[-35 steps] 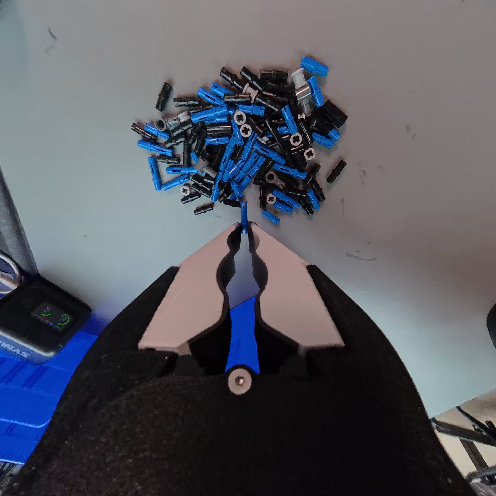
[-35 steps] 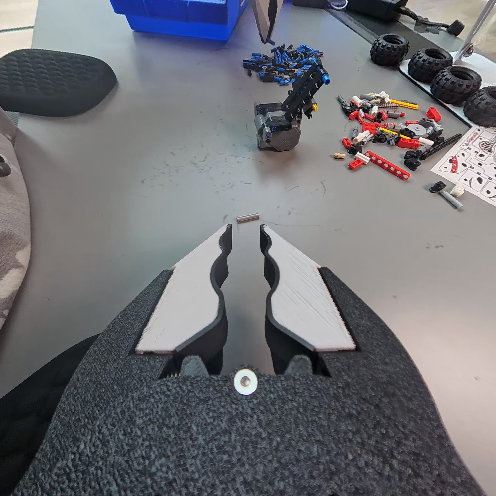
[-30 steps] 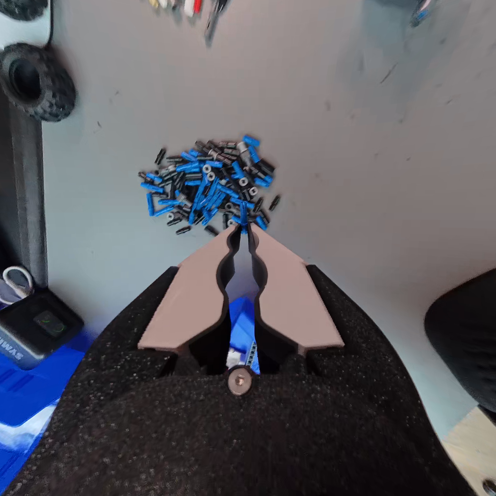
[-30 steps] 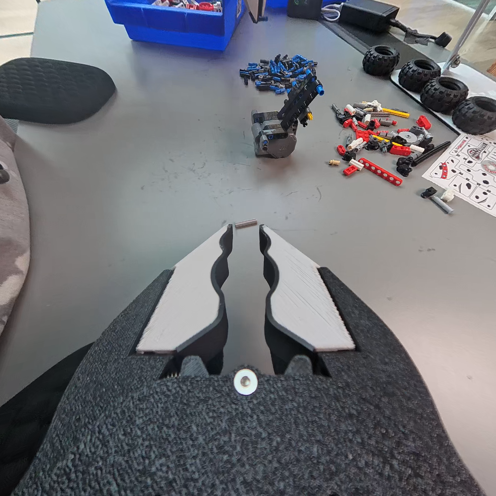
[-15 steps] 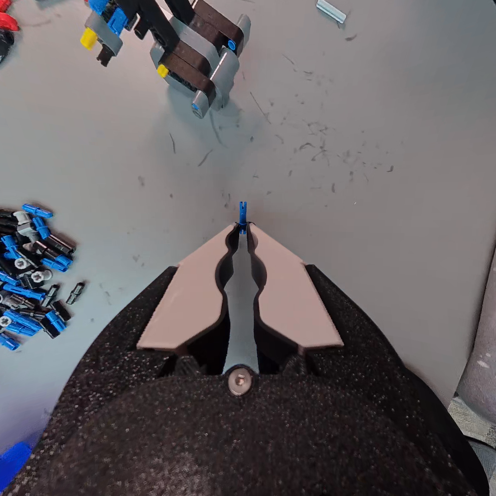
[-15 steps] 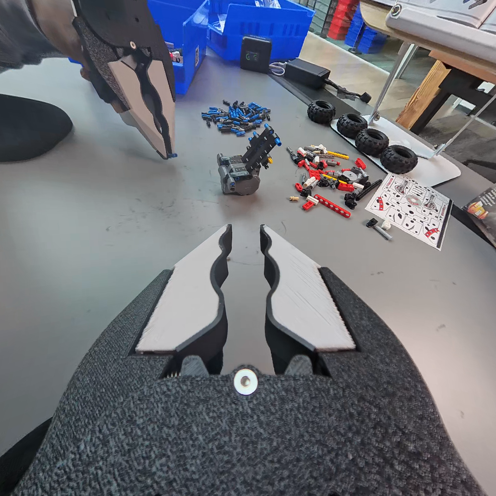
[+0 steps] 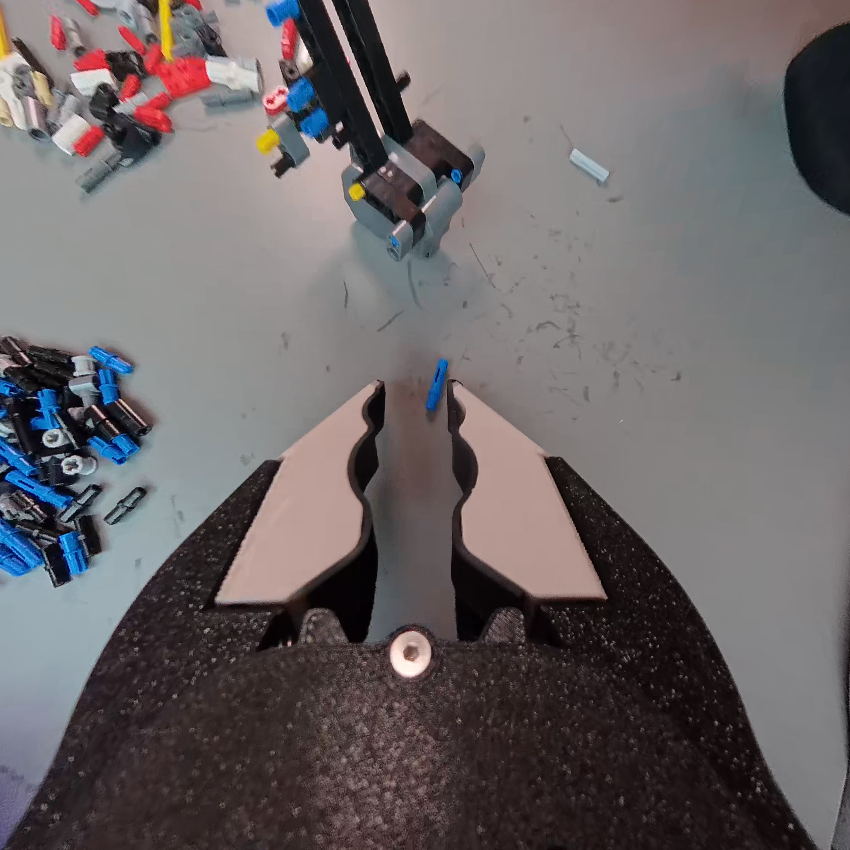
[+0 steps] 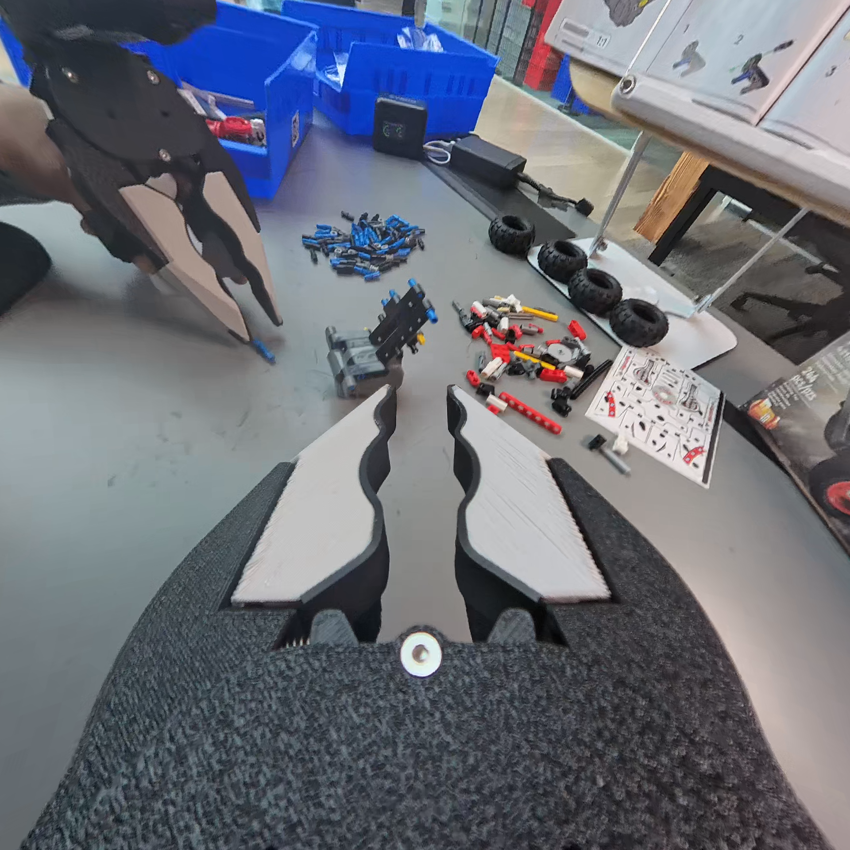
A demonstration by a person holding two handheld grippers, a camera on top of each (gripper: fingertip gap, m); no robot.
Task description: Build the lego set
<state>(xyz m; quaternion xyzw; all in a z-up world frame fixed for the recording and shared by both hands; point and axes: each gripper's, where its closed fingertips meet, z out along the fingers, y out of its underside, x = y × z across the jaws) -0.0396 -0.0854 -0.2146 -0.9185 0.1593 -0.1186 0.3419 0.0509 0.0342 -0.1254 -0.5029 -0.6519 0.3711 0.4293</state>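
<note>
My left gripper point(image 7: 416, 384) is open, tips just above the grey table. A small blue pin point(image 7: 436, 384) lies loose on the table between its tips, near the right finger; it also shows in the right wrist view point(image 8: 263, 349) below the left gripper point(image 8: 262, 329). The half-built grey and black assembly point(image 7: 404, 184) with black beams stands a short way ahead; it shows in the right wrist view point(image 8: 368, 349) too. My right gripper point(image 8: 421, 398) is open and empty, held above the table just in front of that assembly.
A pile of blue and black pins point(image 7: 50, 460) lies at the left. Mixed red, white and grey parts point(image 8: 519, 354), four black tyres point(image 8: 579, 280), a sticker sheet point(image 8: 657, 404), blue bins point(image 8: 285, 106) and a small grey axle point(image 7: 588, 166) sit around.
My left gripper carried the blue pin from the pin pile to a spot near the assembly, then opened and let it drop on the table. My right gripper rose and moved forward.
</note>
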